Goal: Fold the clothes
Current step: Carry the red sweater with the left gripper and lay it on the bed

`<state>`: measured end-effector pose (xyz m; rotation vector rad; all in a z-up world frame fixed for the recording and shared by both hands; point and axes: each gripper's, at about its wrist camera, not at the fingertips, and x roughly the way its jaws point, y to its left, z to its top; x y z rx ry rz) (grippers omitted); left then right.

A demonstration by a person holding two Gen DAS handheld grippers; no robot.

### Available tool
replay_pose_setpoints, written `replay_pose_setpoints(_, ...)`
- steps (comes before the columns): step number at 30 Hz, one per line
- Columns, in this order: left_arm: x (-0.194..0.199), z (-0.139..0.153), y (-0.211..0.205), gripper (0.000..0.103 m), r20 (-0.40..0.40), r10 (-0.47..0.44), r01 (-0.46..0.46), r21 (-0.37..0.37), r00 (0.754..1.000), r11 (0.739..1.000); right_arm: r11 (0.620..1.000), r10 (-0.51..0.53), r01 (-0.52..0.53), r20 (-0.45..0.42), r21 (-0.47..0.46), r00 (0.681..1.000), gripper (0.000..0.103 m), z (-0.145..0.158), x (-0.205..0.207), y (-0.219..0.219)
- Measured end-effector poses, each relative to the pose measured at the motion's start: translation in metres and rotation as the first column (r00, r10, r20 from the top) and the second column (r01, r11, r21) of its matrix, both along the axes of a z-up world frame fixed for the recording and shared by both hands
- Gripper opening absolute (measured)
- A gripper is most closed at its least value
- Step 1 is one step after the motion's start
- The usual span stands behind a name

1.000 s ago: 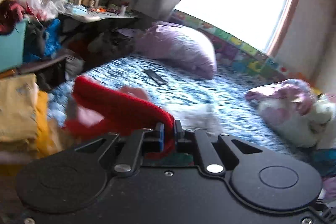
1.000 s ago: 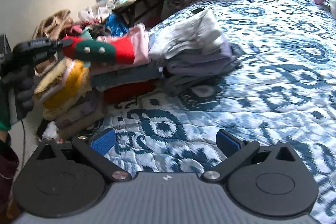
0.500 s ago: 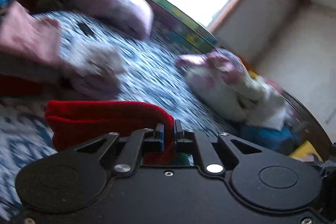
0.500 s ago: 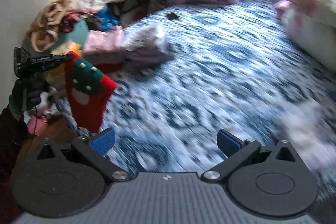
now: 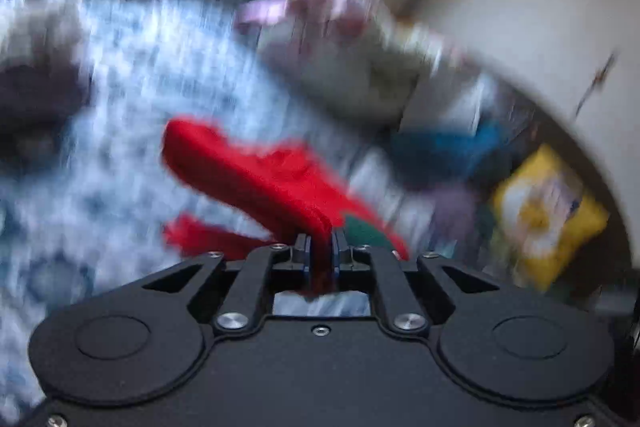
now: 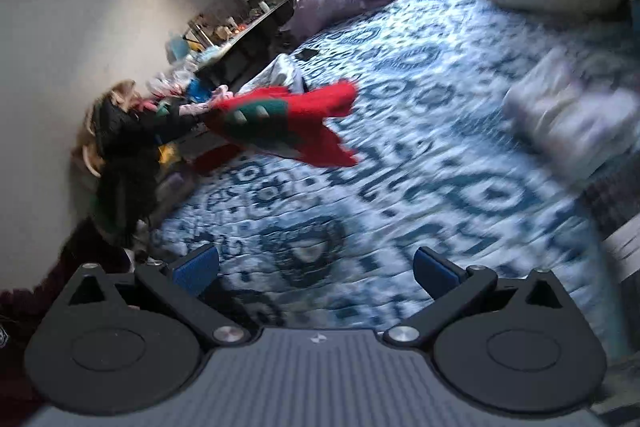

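Above bed (image 6: 400, 163) middle: left claw (image 5: 320, 247) loosening around red garment (image 5: 256, 175), fabric still between pads, carrying it midair unfolded. Right claw (image 6: 316, 267) spread wide, gripping nothing. Folded stacks (image 6: 572, 119) sitting at bed edges; this piece remaining.

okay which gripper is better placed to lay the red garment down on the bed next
Left. The left gripper has the red garment between its fingers, jaws just opening, with the garment in the air above the bed. The right gripper is open, empty and apart from it.
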<state>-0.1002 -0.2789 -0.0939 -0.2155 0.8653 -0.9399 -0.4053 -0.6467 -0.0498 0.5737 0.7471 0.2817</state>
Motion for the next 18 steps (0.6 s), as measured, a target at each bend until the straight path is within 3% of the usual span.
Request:
replay_pose_setpoints(1,-0.006,-0.018,0.004,0.031,-0.023,-0.003,0.004,0.051,1.0,0.999,1.0,-0.003,0.003,-0.01,0.023,1.0,0.103,-0.013,0.007,0.009)
replay_pose_setpoints(3,-0.017,-0.05,0.014,0.045,-0.067,0.005,0.003,0.12,0.998,0.993,0.998,-0.01,0.012,-0.034,0.061,0.999,0.103,-0.04,0.024,0.029)
replay_pose_setpoints(7,-0.028,-0.081,0.038,0.048,-0.147,0.075,-0.058,0.116,0.986,0.992,0.996,-0.064,0.07,-0.105,0.058,0.992,0.103,-0.086,0.055,0.06)
replay_pose_setpoints(13,-0.031,-0.097,0.045,0.056,-0.162,0.153,-0.136,0.113,0.975,0.984,0.976,-0.218,0.219,-0.144,-0.011,0.965,0.102,-0.133,0.087,0.089)
replay_pose_setpoints(18,-0.03,-0.118,0.041,0.059,-0.165,0.169,-0.148,0.132,0.972,0.98,0.949,-0.305,0.313,-0.156,0.03,0.94,0.094,-0.17,0.109,0.097)
